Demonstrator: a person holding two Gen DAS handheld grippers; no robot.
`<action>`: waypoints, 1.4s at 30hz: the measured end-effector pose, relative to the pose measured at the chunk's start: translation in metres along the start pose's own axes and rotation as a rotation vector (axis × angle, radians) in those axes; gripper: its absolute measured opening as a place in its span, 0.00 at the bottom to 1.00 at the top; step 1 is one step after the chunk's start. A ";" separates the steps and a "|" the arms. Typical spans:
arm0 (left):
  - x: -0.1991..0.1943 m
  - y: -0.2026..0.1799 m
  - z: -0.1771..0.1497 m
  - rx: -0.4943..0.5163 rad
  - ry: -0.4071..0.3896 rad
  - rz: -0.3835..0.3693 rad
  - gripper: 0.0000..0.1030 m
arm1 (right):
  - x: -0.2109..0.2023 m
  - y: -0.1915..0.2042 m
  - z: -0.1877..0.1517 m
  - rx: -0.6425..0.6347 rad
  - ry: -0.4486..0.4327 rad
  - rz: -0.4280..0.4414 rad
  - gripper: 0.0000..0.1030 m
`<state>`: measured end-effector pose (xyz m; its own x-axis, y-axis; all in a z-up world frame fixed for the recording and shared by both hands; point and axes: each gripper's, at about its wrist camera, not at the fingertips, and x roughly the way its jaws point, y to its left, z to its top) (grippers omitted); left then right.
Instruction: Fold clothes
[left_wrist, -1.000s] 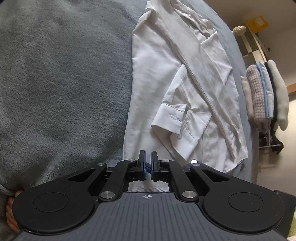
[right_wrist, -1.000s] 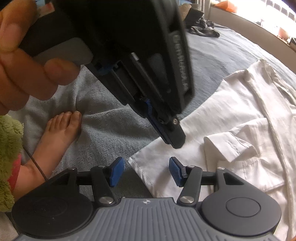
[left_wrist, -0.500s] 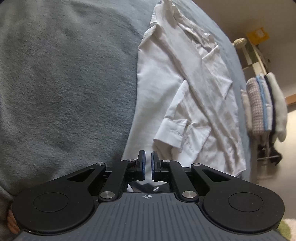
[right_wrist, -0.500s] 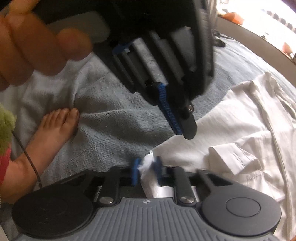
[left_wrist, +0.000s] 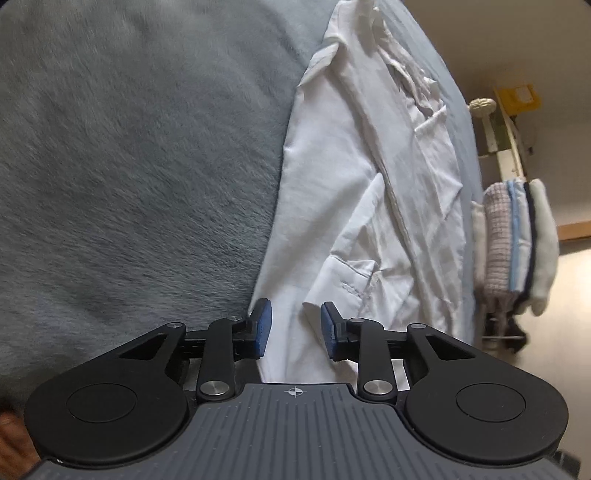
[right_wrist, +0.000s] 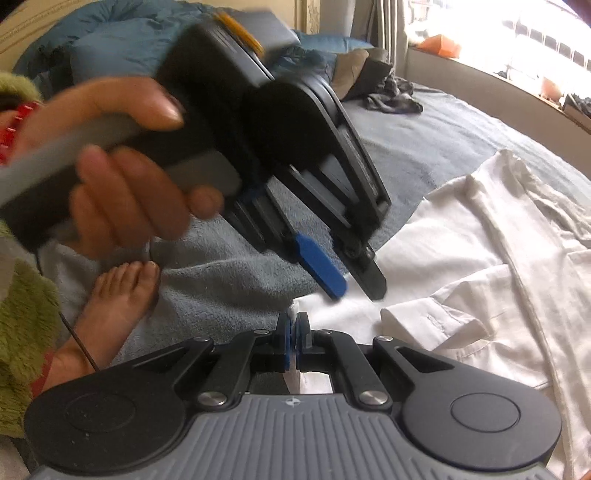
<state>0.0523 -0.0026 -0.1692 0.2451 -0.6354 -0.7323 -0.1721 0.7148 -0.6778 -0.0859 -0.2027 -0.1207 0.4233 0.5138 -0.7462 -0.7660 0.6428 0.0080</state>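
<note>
A: Biggest thing first?

B: Grey fleece blanket (left_wrist: 140, 177) over the bed, fills most of the left wrist view. White shirt (left_wrist: 332, 206) lies on it, spread flat-ish, right of centre in that view.

A: How's the shirt look?

B: White, button-up type, creased. Front panels overlap, collar (left_wrist: 365, 22) crumpled at the far end. One sleeve is folded back across the body, cuff (left_wrist: 343, 280) w/ stitching sitting near the hem.

A: Which way does it run?

B: Long axis goes away from the left cam: hem end nearest, collar farthest. In the right wrist view it runs bottom-left to upper-right.

A: Grippers?

B: Left gripper (left_wrist: 295, 330) has its jaws apart, blue pads either side of the hem edge, nothing between them pinched. From the right cam it hangs just above the shirt's near corner, held by a hand (right_wrist: 122, 184); motion blur there, so whether a tip touches cloth I can't tell.

A: And the right?

B: Right gripper (right_wrist: 294, 338) is closed down narrow on the shirt's corner, a tuft of white fabric poking up between the pads.

A: Anything else?

B: Stack of folded clothes (left_wrist: 517, 243) off the bed's far side. Bare foot (right_wrist: 118, 295) on the blanket at left of the right view, green fuzzy fabric (right_wrist: 22, 314) beside it. Dark clothes heap (right_wrist: 391, 96) farther up the bed.
</note>
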 end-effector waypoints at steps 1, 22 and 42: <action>0.003 0.000 0.002 -0.001 0.008 -0.016 0.28 | -0.001 0.000 0.000 -0.004 -0.004 0.001 0.02; -0.005 0.010 0.020 -0.028 0.017 -0.070 0.38 | -0.003 -0.017 -0.002 0.026 -0.082 0.084 0.02; 0.060 -0.013 0.034 0.022 0.205 -0.238 0.42 | -0.007 -0.027 -0.001 0.074 -0.082 0.168 0.02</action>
<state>0.1013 -0.0400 -0.2020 0.0785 -0.8294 -0.5530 -0.1118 0.5439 -0.8316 -0.0687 -0.2244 -0.1163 0.3323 0.6600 -0.6737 -0.7931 0.5821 0.1790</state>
